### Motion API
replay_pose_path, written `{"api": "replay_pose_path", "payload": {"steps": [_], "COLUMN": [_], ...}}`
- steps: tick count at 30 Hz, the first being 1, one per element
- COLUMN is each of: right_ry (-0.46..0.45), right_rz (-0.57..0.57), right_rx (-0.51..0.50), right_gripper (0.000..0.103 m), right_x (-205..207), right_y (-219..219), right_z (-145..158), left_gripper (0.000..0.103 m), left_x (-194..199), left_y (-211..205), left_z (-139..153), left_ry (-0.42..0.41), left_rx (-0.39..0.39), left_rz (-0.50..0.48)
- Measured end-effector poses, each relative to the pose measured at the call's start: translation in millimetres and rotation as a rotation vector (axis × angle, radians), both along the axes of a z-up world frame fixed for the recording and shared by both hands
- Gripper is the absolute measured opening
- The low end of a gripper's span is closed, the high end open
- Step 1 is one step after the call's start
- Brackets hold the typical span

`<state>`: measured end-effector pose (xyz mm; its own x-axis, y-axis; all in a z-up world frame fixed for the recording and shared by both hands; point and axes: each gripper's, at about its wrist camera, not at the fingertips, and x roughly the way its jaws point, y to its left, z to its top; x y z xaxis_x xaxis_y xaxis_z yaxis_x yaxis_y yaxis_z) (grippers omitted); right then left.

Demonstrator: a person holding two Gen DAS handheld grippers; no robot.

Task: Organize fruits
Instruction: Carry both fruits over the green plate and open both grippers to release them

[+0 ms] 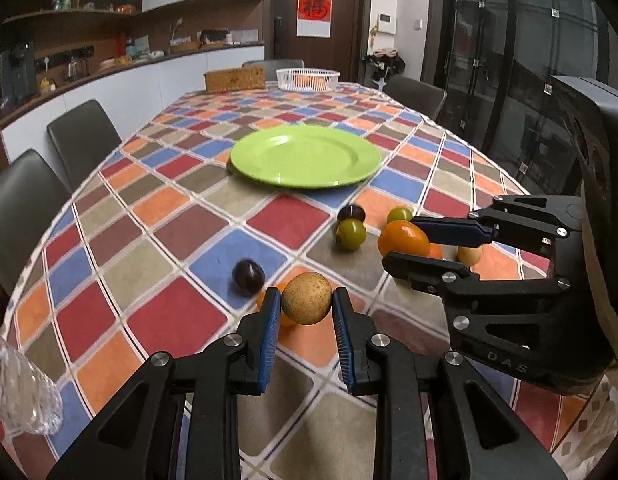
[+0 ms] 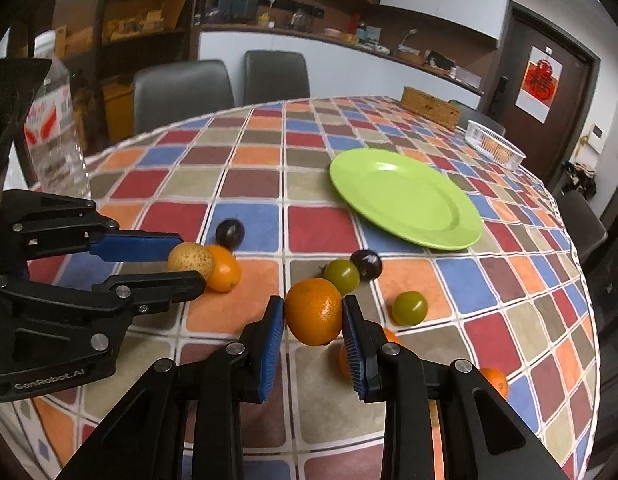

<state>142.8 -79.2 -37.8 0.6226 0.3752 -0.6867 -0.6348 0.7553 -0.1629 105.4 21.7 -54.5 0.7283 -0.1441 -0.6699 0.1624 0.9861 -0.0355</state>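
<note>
My left gripper [image 1: 307,300] is shut on a round tan speckled fruit [image 1: 307,298], held just above the checked tablecloth; it also shows in the right wrist view [image 2: 191,260]. My right gripper [image 2: 313,312] is shut on an orange mandarin [image 2: 315,311], also seen in the left wrist view [image 1: 403,238]. The green plate [image 1: 305,156] lies empty beyond both. Loose on the cloth are two dark plums [image 1: 249,277] [image 1: 351,213], two green fruits [image 1: 351,233] [image 1: 399,214], a small orange [image 2: 225,268] under the left gripper, and more oranges [image 2: 495,380] near the right gripper.
A clear plastic bottle [image 2: 55,132] stands at the table's left edge. A white basket [image 1: 307,79] with oranges and a wicker box [image 1: 235,79] sit at the far end. Grey chairs [image 1: 83,136] line the left side.
</note>
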Motion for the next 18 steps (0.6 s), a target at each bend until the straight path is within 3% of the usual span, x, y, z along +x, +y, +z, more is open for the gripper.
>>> {"api": "replay_pose_path", "payload": {"steps": [10,18], "right_ry": [-0.021,0.004], "right_rz": [-0.067,-0.13], "right_rx": [0.087,0.125], "right_gripper": [0.03,0.03], "right_x": [19.2,64.0], "right_y": [-11.1,-20.5], "right_z": [26.7,39.8], "left_gripper": [0.026,0.026], "left_x": [27.5,77.3], "left_y": [-1.7,-3.0], "left_z": [29.2,43.1], "left_ry": [-0.058,-0.07], "left_rx": [-0.011,-0.017], "left_rz": [-0.018,-0.022]}}
